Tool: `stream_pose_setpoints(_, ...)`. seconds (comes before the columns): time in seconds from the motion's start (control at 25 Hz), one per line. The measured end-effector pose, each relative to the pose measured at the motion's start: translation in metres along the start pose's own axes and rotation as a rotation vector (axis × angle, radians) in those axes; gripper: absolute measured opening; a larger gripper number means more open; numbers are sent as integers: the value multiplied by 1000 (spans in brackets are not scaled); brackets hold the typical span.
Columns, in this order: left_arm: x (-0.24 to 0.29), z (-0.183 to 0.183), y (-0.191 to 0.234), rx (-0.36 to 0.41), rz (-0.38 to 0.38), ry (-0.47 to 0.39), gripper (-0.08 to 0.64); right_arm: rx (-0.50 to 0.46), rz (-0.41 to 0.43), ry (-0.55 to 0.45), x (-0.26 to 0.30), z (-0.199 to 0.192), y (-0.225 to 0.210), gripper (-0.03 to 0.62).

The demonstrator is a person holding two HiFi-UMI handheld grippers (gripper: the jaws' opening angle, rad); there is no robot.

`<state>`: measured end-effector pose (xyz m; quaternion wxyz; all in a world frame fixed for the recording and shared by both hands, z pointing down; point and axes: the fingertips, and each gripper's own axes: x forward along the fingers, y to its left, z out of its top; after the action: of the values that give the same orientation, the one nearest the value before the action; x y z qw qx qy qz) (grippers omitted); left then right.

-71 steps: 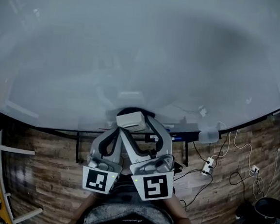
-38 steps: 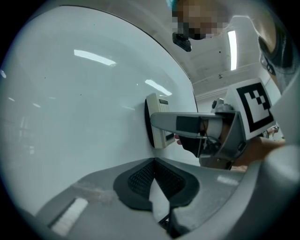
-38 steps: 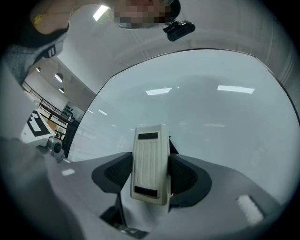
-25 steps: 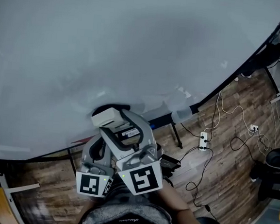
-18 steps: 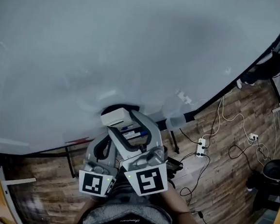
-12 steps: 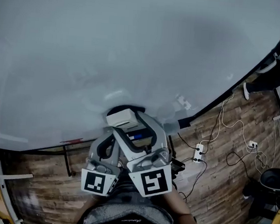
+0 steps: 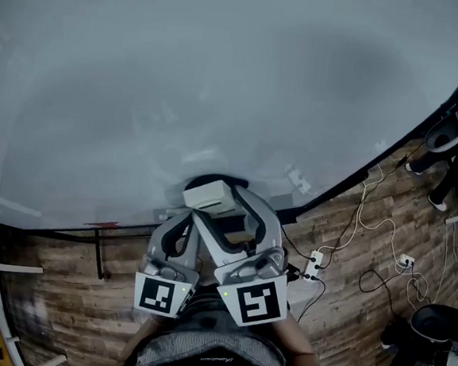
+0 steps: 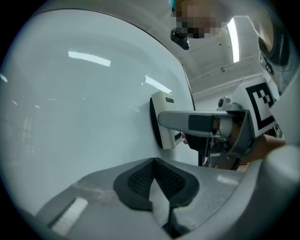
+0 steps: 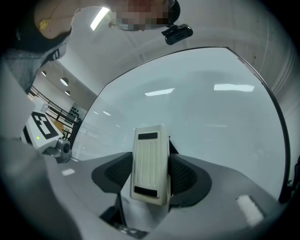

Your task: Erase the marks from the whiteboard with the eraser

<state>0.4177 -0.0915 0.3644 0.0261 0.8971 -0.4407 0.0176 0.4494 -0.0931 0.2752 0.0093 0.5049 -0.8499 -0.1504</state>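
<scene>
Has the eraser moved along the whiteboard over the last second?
Yes: the eraser has slid right along the whiteboard, away from the red marker at its lower edge.

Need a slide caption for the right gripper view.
Right gripper clamps the white eraser against the whiteboard.

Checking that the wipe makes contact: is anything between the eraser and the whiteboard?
Nothing visible. The right gripper holds the eraser, whose dark felt face appears to lie directly against the whiteboard.

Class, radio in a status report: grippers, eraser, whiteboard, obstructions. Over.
Right gripper shut on eraser, eraser flat against whiteboard. Left gripper shut, empty. No clear marks seen; nothing in the way.
</scene>
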Motion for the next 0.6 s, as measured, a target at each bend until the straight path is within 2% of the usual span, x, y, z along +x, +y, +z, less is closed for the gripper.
stream_pose_setpoints(0.2,13,1,-17,-3,17,3,3,-3,-1,3,-12,-5,-25,258)
stream_pose_setpoints(0.6,38,3,-54,12,13,-2,3,-2,-71,17,-47,-16,-87,256)
